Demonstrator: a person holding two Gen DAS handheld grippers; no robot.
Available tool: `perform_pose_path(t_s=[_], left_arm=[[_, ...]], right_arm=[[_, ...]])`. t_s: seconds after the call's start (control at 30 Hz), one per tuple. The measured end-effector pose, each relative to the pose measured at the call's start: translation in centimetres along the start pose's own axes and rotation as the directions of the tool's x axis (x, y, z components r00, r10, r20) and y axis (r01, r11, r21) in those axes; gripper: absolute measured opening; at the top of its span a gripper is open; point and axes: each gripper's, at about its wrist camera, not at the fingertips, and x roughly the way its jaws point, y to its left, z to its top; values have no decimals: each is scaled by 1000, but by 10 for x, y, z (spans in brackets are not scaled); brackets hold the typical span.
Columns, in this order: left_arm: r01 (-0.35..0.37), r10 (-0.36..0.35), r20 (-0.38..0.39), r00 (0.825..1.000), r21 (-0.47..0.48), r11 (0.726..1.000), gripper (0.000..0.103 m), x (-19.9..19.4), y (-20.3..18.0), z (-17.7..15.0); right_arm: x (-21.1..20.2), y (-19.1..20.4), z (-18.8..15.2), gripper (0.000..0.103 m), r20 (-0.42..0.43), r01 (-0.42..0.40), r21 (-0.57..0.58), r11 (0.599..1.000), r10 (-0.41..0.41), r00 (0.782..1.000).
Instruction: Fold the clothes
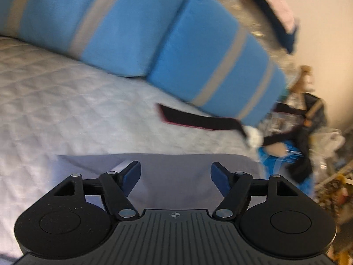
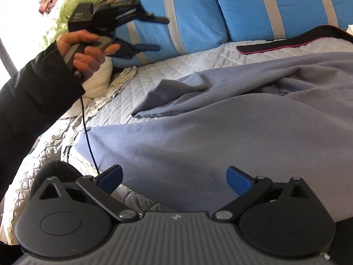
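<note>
- While the left tool (image 1: 175, 177) stands open and empty over the garment (image 1: 167, 172) on the bed (image 1: 66, 110), blur risks a misjudged edge.
- Right tool (image 2: 174, 180): open, empty above the rumpled garment (image 2: 220, 132); its cable (image 2: 88, 132) may snag folds.

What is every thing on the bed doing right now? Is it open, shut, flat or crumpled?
Left gripper: open, holding nothing, up in the air.
Right gripper: open, holding nothing, above the cloth.
Lavender cloth: spread on the bed, wrinkled, one corner flipped over, not folded neatly yet.
Black strap with pink edge: lying flat by the pillows.
Blue striped pillows: leaning side by side at the head of the bed.
Quilted bedspread: spread out.
</note>
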Motion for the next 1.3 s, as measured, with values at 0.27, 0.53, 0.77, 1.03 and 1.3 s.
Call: perform_pose_path(t_s=[0.27, 0.53, 0.77, 1.03, 1.3], left_arm=[[-25, 11, -69, 998, -209, 978, 69, 29, 62, -13], [0, -29, -85, 996, -318, 948, 65, 62, 80, -25], [-12, 5, -24, 1000, -313, 950, 9, 58, 80, -27], [-78, 115, 223, 968, -166, 983, 5, -41, 89, -4], [-240, 273, 344, 898, -137, 961, 5, -133, 132, -4]], right_arm=[[3, -2, -3, 103, -5, -9, 8, 1000, 9, 1000], [3, -7, -6, 103, -10, -7, 19, 1000, 7, 1000], [2, -11, -8, 103, -17, 10, 29, 1000, -9, 1000], [1, -13, -8, 103, -13, 14, 34, 999, -14, 1000], [7, -2, -9, 103, -26, -1, 15, 1000, 2, 1000]])
